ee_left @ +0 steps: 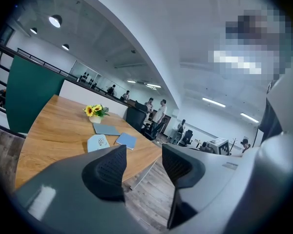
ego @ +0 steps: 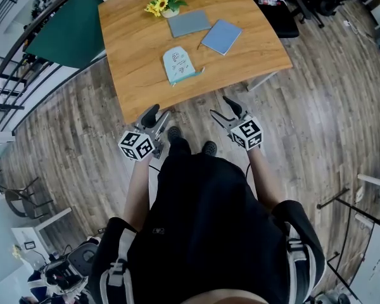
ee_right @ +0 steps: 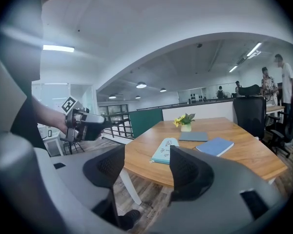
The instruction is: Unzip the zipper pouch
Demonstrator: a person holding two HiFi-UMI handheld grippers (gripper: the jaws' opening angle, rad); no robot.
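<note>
Reach comes first: your left gripper [ego: 153,114] and right gripper [ego: 232,106] hang short of the light wooden table [ego: 133,49], jaws apart and empty. The pale blue flat zipper pouch [ego: 178,64] lies near its front edge. Pin the body with one; take the pull, seemingly at its right end, with the other.

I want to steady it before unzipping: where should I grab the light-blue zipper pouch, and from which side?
Grip the zipper pouch at its straight near end, coming in low over the front edge of the table: it lies flat with that end closest to you. A small tab sticking out there may be the zipper pull, but is too small to tell.
</note>
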